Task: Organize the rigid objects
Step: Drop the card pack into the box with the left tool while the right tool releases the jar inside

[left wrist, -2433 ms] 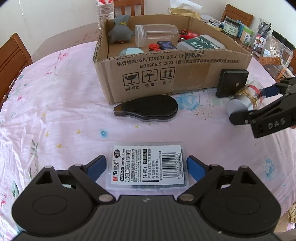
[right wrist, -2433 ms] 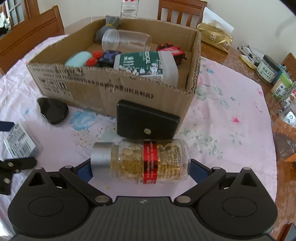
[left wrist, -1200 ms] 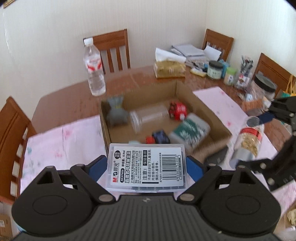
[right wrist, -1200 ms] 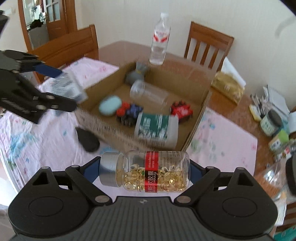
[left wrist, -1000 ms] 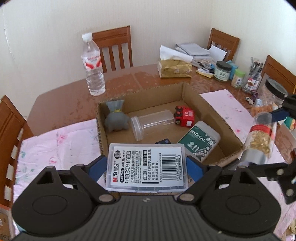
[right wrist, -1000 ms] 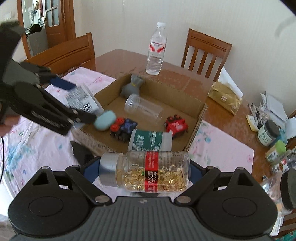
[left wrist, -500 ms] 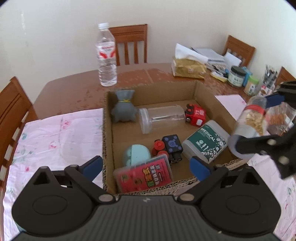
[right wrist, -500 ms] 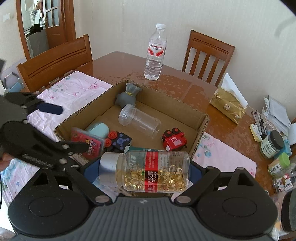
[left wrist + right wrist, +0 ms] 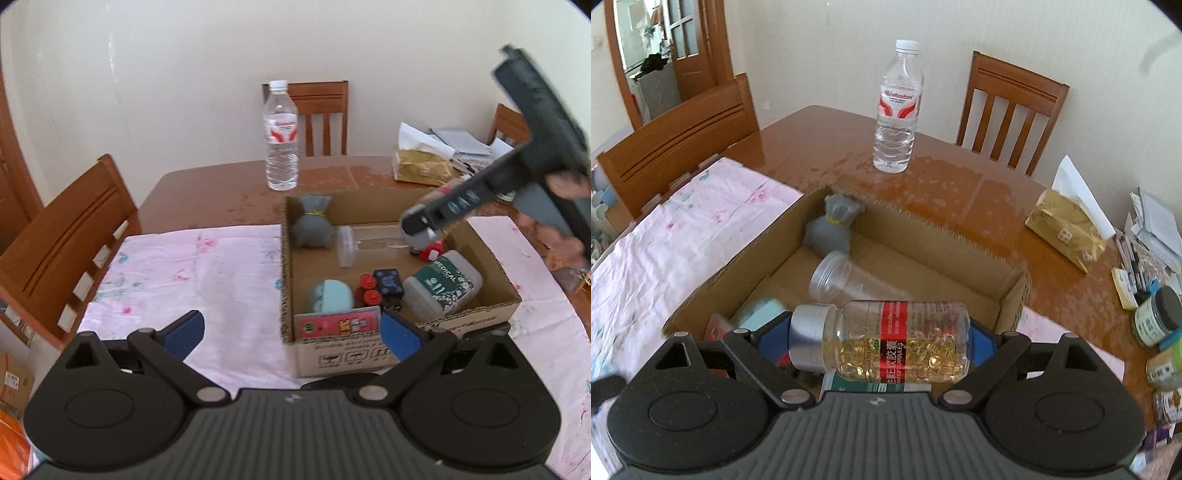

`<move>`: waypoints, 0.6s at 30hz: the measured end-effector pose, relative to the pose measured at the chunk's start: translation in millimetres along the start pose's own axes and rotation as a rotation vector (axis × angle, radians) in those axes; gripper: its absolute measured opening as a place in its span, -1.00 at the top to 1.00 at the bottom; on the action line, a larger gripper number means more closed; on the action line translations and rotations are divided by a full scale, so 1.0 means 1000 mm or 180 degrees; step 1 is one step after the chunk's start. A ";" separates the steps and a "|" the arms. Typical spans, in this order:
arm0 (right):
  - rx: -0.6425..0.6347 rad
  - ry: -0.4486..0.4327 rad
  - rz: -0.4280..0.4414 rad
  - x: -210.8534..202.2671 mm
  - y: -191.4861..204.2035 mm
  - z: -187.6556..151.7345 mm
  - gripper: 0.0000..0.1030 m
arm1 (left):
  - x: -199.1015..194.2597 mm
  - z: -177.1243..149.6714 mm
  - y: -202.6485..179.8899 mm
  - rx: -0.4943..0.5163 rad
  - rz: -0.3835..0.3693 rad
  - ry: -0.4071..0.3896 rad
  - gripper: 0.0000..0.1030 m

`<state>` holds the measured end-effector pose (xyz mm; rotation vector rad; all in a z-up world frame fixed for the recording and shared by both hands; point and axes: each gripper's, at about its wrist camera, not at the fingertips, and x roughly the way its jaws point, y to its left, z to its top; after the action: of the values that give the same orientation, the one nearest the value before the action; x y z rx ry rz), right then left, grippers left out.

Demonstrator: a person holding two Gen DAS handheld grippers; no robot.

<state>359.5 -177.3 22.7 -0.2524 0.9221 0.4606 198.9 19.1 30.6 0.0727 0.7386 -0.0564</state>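
Observation:
My right gripper (image 9: 877,338) is shut on a clear capsule bottle (image 9: 886,339) with a silver cap and red label, held sideways over the cardboard box (image 9: 923,225). In the left wrist view it (image 9: 421,225) hangs over the box's back right part. My left gripper (image 9: 291,328) is open and empty, above the pink tablecloth in front of the box's near left corner (image 9: 288,332). The flat plastic case (image 9: 338,323) lies red side up inside the box by its near wall.
The box also holds a grey pouch (image 9: 314,227), a clear jar (image 9: 369,243), a teal case (image 9: 330,297), a green MEDICAL bottle (image 9: 443,284) and small toys (image 9: 380,284). A water bottle (image 9: 280,136) stands behind. A tissue pack (image 9: 1067,229), jars (image 9: 1156,321) and chairs (image 9: 62,243) surround.
My left gripper opened, dropped the plastic case into the box and drew back to the left. My right gripper carried the capsule bottle farther over the box.

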 end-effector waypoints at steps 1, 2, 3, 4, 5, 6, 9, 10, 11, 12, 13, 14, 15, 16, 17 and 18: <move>0.0024 0.0009 -0.0009 0.006 -0.002 0.006 -0.86 | -0.002 -0.001 0.002 -0.0017 0.0017 0.0000 -0.96; 0.0040 0.0012 -0.0016 0.010 -0.003 0.010 -0.86 | -0.003 -0.002 0.004 -0.0039 0.0051 -0.0001 -0.96; 0.0052 0.0010 -0.0031 0.015 -0.005 0.016 -0.86 | -0.005 -0.003 0.006 -0.0063 0.0088 -0.0002 -0.96; 0.0064 0.0013 -0.0054 0.020 -0.006 0.021 -0.86 | -0.005 -0.004 0.008 -0.0083 0.0110 0.0000 -0.96; 0.0088 0.0014 -0.0082 0.025 -0.007 0.026 -0.86 | -0.006 -0.005 0.010 -0.0111 0.0128 0.0005 -0.96; 0.0125 0.0015 -0.0098 0.030 -0.008 0.031 -0.86 | -0.006 -0.006 0.012 -0.0136 0.0142 0.0014 -0.96; 0.0217 0.0002 -0.0113 0.043 -0.012 0.043 -0.86 | -0.008 -0.011 0.015 -0.0172 0.0195 0.0041 -0.96; 0.0216 0.0018 -0.0092 0.048 -0.012 0.045 -0.87 | -0.008 -0.012 0.016 -0.0177 0.0211 0.0054 -0.96; 0.0236 0.0020 -0.0088 0.049 -0.013 0.046 -0.92 | -0.008 -0.013 0.017 -0.0178 0.0227 0.0066 -0.96; 0.0275 0.0002 -0.0084 0.049 -0.014 0.046 -0.98 | -0.008 -0.014 0.017 -0.0176 0.0241 0.0079 -0.96; 0.0308 -0.0040 -0.0049 0.047 -0.015 0.045 -1.00 | -0.008 -0.015 0.018 -0.0174 0.0250 0.0089 -0.96; 0.0319 -0.0054 -0.0027 0.045 -0.015 0.044 -1.00 | -0.007 -0.016 0.019 -0.0172 0.0257 0.0100 -0.96; 0.0323 -0.0058 -0.0032 0.043 -0.015 0.044 -1.00 | -0.006 -0.017 0.020 -0.0168 0.0263 0.0109 -0.96; 0.0319 -0.0073 -0.0057 0.041 -0.014 0.043 -1.00 | -0.006 -0.017 0.020 -0.0164 0.0266 0.0119 -0.96; 0.0317 -0.0086 -0.0081 0.037 -0.014 0.042 -1.00 | -0.005 -0.018 0.021 -0.0158 0.0266 0.0127 -0.96; 0.0312 -0.0093 -0.0080 0.034 -0.014 0.041 -1.00 | -0.004 -0.019 0.021 -0.0152 0.0266 0.0136 -0.96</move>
<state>412.8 -163.3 19.2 -0.1674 0.9093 0.3937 185.4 41.5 20.3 0.0592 0.7783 0.0427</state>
